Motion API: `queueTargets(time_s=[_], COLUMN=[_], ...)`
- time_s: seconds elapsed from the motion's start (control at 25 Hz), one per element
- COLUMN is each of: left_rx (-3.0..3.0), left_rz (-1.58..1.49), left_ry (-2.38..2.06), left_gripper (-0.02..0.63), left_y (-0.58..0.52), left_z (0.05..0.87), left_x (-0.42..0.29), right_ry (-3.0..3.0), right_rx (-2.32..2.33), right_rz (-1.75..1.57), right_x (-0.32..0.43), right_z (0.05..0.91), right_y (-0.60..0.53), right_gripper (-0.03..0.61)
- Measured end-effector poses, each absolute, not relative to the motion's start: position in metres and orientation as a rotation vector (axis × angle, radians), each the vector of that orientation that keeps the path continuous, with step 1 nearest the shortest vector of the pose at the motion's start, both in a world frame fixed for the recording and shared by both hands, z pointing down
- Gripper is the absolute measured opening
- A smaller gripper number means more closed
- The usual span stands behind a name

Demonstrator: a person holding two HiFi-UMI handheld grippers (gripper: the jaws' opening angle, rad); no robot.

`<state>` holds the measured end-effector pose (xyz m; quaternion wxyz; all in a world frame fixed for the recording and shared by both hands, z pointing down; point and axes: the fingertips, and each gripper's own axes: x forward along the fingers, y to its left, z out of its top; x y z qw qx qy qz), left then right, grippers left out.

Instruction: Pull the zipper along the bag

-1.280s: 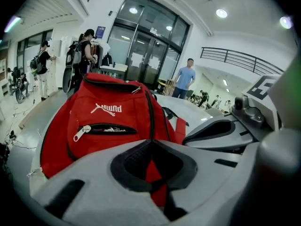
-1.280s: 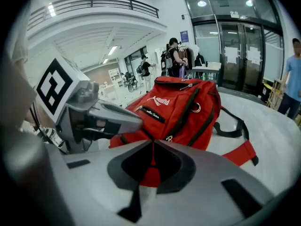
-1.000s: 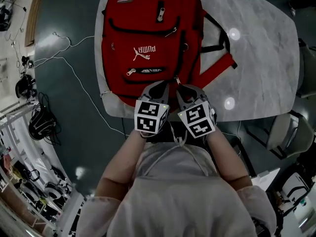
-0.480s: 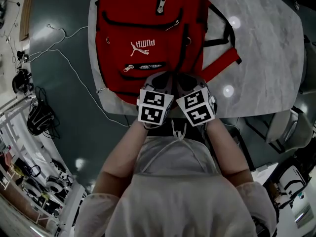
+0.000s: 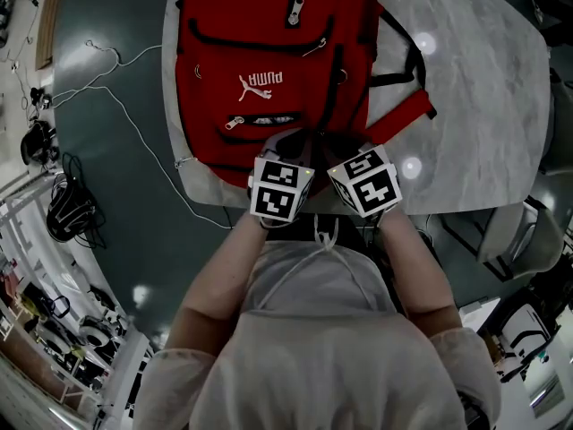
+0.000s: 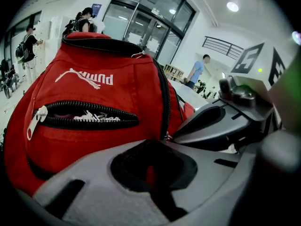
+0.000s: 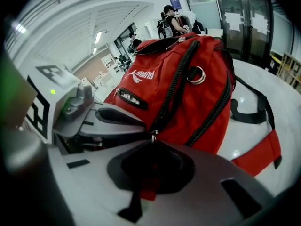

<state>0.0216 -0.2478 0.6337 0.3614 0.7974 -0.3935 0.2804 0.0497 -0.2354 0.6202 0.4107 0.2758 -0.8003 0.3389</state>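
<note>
A red backpack (image 5: 269,52) lies on the marble table (image 5: 483,106) with its front side up and its bottom end toward me. Both grippers sit side by side at that near end. My left gripper (image 5: 285,141) is shut, and a sliver of red bag fabric (image 6: 149,173) shows between its jaws. My right gripper (image 5: 336,143) is shut at the end of the black main zipper (image 7: 174,93), with the metal zipper slider (image 7: 151,136) right at its jaw tips. The small front pocket (image 6: 87,116) gapes open, and its pull (image 6: 35,122) hangs at the left.
Red and black shoulder straps (image 5: 407,92) spread over the table to the right of the bag. White cables (image 5: 116,88) trail over the dark floor at left. A chair (image 5: 510,240) stands by the table's right corner. People stand far off in the hall.
Both grippers moved forward from just short of the bag onto its near end. The right gripper's marker cube has since swung a little to the right.
</note>
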Motion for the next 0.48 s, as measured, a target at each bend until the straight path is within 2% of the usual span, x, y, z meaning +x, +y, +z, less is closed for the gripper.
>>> queueTargets(time_s=[0.04,0.48], left_rx=[2.054,2.061], left_rz=[0.722,0.749], left_ry=[-1.013,-1.033], left_gripper=[0.02,0.02], left_y=[-0.2478,-0.2491], left_z=[0.6338,0.6389], left_x=[0.0215,0.021], right_ry=[-2.012,-2.009], right_rx=[0.677,0.59], right_rz=[0.879,0.774], right_x=[0.0501,0.054], right_z=[0.6198,0.6139], right_y=[-0.2352,-0.2368], right_gripper=[0.026,0.026])
